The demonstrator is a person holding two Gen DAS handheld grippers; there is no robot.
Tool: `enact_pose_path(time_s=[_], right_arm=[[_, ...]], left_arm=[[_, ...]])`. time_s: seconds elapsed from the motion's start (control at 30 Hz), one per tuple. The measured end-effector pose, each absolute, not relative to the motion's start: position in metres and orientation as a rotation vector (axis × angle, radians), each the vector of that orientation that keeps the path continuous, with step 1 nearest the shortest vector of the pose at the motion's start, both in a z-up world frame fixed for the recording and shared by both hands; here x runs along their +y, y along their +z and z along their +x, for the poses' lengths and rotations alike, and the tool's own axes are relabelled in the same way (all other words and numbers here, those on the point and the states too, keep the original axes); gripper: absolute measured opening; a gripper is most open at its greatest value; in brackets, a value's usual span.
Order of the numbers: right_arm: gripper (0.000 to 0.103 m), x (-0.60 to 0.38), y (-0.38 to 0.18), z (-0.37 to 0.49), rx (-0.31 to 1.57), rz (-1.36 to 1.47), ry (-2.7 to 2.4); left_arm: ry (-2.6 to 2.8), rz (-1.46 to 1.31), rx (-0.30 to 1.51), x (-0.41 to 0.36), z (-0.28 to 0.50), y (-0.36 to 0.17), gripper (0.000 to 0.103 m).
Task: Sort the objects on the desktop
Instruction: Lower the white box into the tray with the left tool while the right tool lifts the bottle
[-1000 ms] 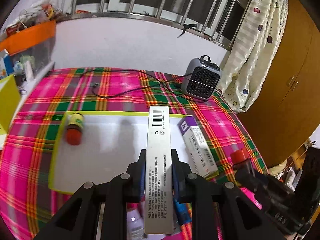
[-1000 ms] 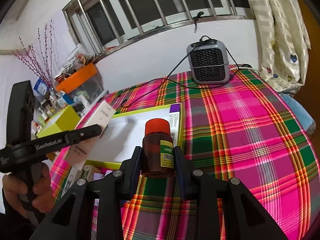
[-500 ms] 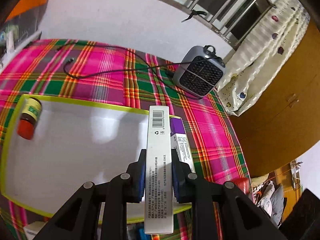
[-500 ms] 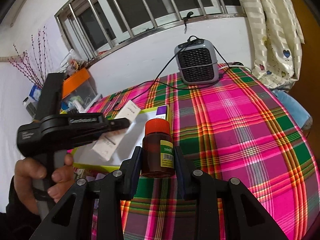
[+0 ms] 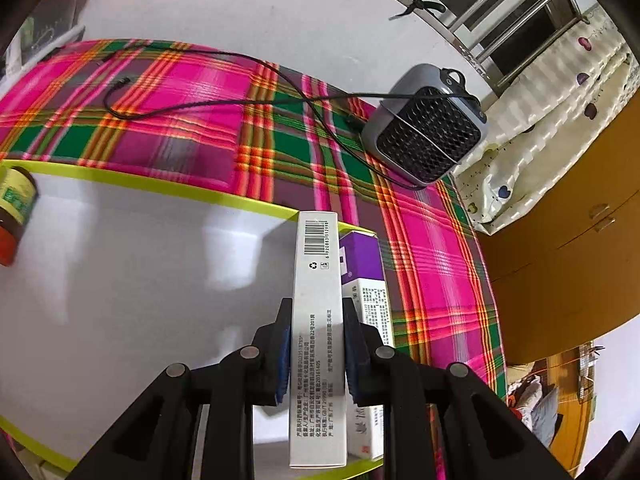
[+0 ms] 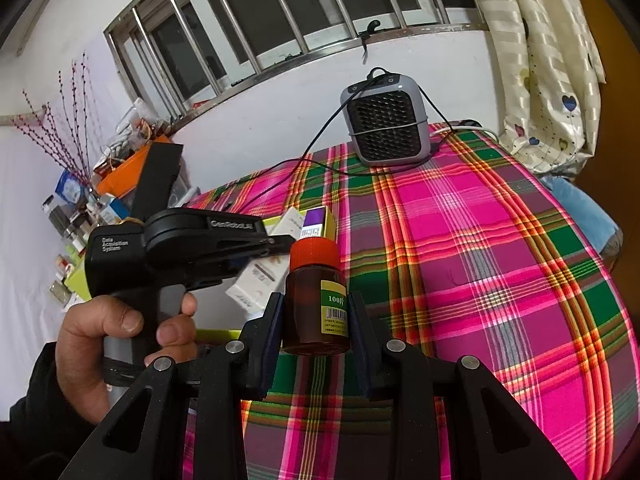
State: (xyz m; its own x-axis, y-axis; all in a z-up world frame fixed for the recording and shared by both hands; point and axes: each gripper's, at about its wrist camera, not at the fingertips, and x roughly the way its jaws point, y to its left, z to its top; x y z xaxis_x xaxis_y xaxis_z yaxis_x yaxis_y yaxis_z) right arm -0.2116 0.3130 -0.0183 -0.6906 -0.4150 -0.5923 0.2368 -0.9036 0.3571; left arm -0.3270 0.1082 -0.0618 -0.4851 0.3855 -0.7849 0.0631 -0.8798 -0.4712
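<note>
Two tools, each gripping one item over the plaid desk (image 5: 200,92).

The left tool (image 5: 316,344) clamps a long white box (image 5: 318,320) above the white tray (image 5: 132,280), just beside one purple-and-white box (image 5: 366,280) lying at the tray's right edge. One red-capped brown bottle (image 5: 12,216) lies at the tray's left edge. The right tool (image 6: 316,328) pinches a second red-capped brown bottle (image 6: 314,296) upright, right of the tray. One grey heater (image 5: 430,136) stands beyond the tray.

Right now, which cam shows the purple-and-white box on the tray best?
Left wrist: purple-and-white box lies flat by the tray's right edge, partly behind the held white carton. Right wrist shows only its purple end, small.
</note>
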Motion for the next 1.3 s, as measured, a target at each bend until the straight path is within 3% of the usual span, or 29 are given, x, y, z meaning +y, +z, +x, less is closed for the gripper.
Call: enact_pose_path(time_s=[0.3, 0.77, 1.3], right_arm=[[0.033, 0.311, -0.019, -0.211, -0.357, 0.994, -2.574], [0.033, 0.301, -0.015, -0.209, -0.323, 1.002, -2.579], [0.033, 0.24, -0.011, -0.217, -0.177, 1.027, -2.496]], left_arm=[[2.431, -1.42, -0.729, 0.102, -0.324, -0.053, 0.025], [2.419, -1.353, -0.645, 0.091, -0.304, -0.034, 0.024], [2.694, -1.097, -0.499, -0.007, -0.235, -0.001, 0.024]])
